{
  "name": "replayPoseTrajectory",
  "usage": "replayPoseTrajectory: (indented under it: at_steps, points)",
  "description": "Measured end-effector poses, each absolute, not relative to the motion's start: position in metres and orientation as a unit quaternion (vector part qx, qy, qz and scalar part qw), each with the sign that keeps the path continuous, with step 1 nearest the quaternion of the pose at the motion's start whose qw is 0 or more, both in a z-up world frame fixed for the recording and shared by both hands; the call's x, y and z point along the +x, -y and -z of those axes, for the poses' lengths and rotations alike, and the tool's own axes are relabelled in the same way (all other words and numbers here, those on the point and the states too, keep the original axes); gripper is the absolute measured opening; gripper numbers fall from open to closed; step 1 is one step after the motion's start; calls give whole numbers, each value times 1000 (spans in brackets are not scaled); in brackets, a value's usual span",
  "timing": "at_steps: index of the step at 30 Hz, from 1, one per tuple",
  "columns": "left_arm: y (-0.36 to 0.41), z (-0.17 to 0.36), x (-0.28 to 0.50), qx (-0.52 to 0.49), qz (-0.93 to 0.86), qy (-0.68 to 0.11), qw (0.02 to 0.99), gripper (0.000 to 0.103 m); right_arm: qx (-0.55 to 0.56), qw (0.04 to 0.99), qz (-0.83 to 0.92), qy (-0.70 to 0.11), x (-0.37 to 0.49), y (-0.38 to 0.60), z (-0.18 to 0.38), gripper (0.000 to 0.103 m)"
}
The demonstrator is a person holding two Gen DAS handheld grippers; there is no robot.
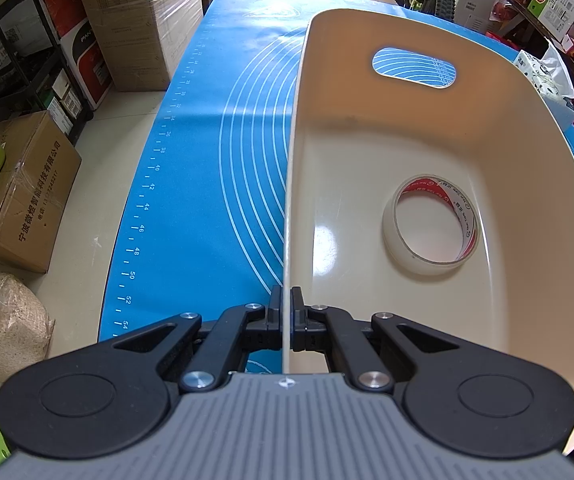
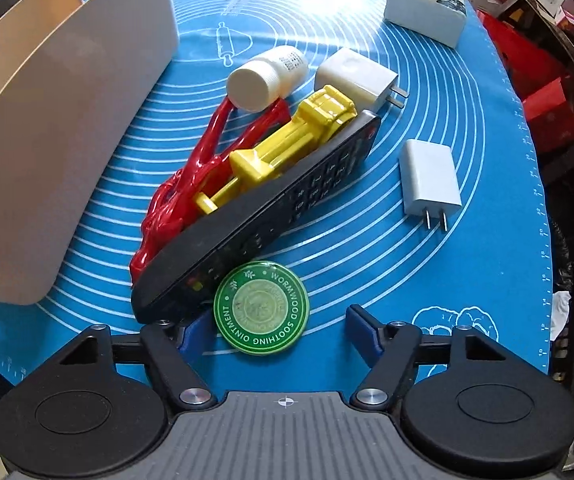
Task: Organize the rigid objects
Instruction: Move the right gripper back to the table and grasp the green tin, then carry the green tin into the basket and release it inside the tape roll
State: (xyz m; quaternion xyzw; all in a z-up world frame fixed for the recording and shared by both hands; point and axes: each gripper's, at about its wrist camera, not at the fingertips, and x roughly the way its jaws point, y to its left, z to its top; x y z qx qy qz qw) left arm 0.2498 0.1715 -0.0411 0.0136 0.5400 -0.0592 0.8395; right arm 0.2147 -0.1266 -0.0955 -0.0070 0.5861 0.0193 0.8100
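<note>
— Green ointment tin [image 2: 261, 308] sits between the right gripper [image 2: 279, 328] jaws, wide apart, not pressing it?
— Yes, beside the black remote [image 2: 255, 216]. Left gripper [image 1: 285, 312] pinches the cream bin [image 1: 367, 128] wall; a tape roll [image 1: 431, 226] lies inside

Bin [image 2: 47, 120] cut by left edge, red toy [image 2: 175, 200] half hidden behind remote [image 2: 255, 216].
</note>
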Motion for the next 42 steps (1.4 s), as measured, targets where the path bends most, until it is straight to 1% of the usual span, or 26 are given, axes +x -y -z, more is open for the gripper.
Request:
replayPoseTrajectory:
  at_steps: [2, 5, 7, 10, 14, 24, 34, 42]
  points:
    - [-171, 41, 250, 13, 59, -540, 839, 3, -7, 812, -24, -584, 214, 126, 95, 70]
    - [-171, 41, 250, 13, 59, -540, 839, 3, -6, 813, -22, -582, 212, 126, 93, 62]
    - [-171, 41, 250, 14, 59, -540, 840, 3, 4, 813, -15, -582, 213, 128, 91, 55]
    - [-171, 41, 250, 13, 59, -540, 839, 3, 19, 813, -13, -582, 212, 131, 90, 55]
    - [-171, 41, 250, 13, 59, -540, 839, 3, 4, 821, -1, -570, 211, 127, 83, 55]
    - [-170, 40, 249, 11, 60, -539, 840, 3, 28, 883, 40, -467, 208, 127, 30, 55]
    - [-168, 40, 249, 15, 59, -540, 840, 3, 13, 926, 7, -376, 233, 72, -18, 55]
    - [-168, 41, 248, 15, 60, -539, 840, 3, -15, 928, -45, -369, 260, 11, -16, 55]
